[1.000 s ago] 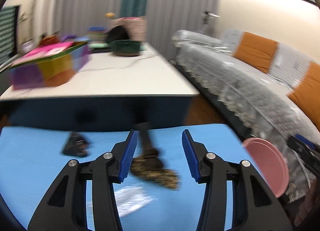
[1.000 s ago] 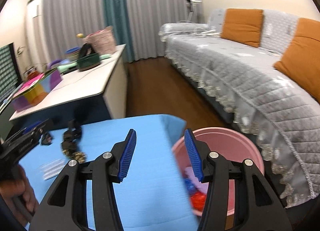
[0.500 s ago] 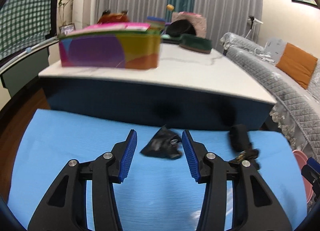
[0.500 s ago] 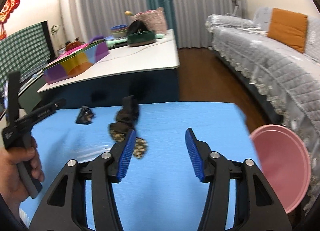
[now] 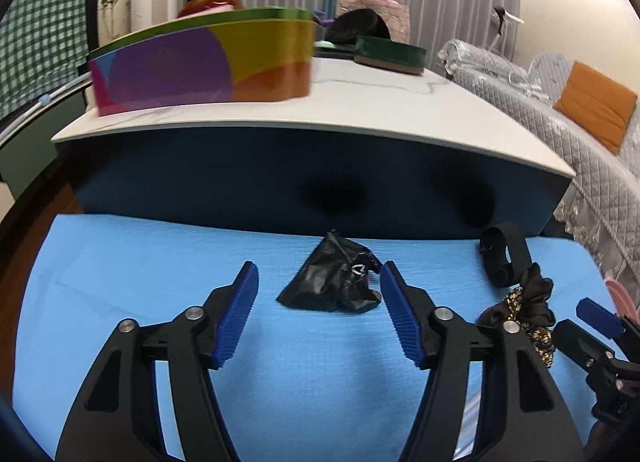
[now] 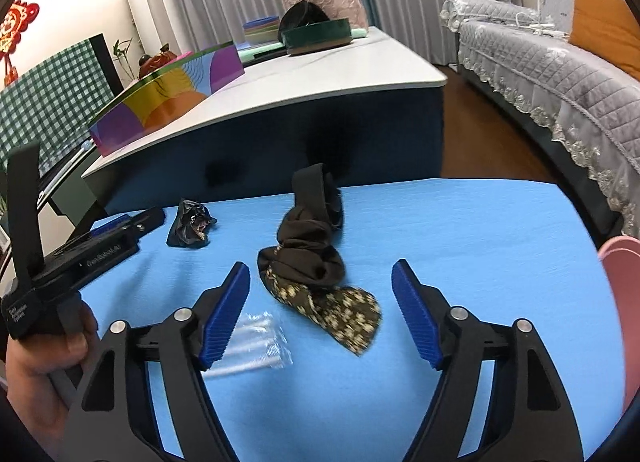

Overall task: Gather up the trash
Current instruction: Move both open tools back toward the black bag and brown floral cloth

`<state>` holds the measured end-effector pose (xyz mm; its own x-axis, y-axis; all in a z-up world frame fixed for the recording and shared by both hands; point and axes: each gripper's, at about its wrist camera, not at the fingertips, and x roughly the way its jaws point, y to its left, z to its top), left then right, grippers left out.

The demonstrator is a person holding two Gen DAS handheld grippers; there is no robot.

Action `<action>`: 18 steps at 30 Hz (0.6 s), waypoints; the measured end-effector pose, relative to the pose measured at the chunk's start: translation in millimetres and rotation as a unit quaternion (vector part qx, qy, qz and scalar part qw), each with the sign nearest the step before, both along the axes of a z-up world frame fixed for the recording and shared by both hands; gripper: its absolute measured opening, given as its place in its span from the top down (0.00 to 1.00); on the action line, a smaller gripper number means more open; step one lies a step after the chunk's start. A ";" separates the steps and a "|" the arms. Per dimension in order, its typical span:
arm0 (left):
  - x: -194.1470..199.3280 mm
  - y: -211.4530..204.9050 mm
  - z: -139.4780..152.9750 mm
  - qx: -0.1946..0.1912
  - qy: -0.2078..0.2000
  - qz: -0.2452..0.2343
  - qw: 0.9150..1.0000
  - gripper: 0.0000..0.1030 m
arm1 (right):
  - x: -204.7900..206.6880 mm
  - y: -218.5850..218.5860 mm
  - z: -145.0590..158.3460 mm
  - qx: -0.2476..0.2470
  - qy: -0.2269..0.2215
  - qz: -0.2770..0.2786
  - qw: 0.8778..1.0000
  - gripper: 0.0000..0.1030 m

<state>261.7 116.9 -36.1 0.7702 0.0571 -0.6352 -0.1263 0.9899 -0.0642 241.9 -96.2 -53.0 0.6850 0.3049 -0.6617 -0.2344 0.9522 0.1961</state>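
Observation:
A crumpled black wrapper [image 5: 332,282] lies on the blue mat [image 5: 120,282], just ahead of and between the tips of my open left gripper [image 5: 319,280]. It also shows in the right wrist view [image 6: 190,224]. My right gripper [image 6: 320,280] is open and empty over a dark floral cloth [image 6: 320,282], which also shows in the left wrist view [image 5: 524,310]. A clear plastic wrapper [image 6: 256,342] lies by its left finger. A pink bin [image 6: 622,302] sits at the mat's right edge.
A black strap loop [image 5: 502,258] lies beyond the cloth. A low white-topped table [image 5: 360,102] with a colourful box [image 5: 200,66] stands right behind the mat. A grey sofa [image 6: 560,74] with orange cushions runs along the right.
Both grippers have swung left, away from the pink bin. The left one now points at the black wrapper and has come closer to it. The right one now faces the floral cloth.

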 end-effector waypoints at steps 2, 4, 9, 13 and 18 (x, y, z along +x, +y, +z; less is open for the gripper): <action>7.2 -5.9 -5.0 0.011 0.009 -0.009 1.000 0.35 | 4.5 2.1 -5.0 -0.003 0.007 0.001 1.000 0.27; 15.5 -10.2 -10.2 0.025 0.023 -0.010 0.999 0.33 | 8.3 1.1 -9.6 -0.005 0.016 -0.002 1.000 0.27; 30.9 -14.7 -19.3 0.035 0.057 -0.001 0.998 0.33 | 15.2 -6.3 -16.6 0.003 0.038 -0.006 0.999 0.27; 36.9 -12.9 -23.8 0.029 0.081 0.009 0.996 0.33 | 16.2 -2.1 -17.6 -0.003 0.042 0.004 0.999 0.33; 32.4 -13.7 -23.9 0.025 0.082 0.009 0.996 0.49 | 14.3 5.2 -18.7 -0.006 0.044 0.028 0.999 0.69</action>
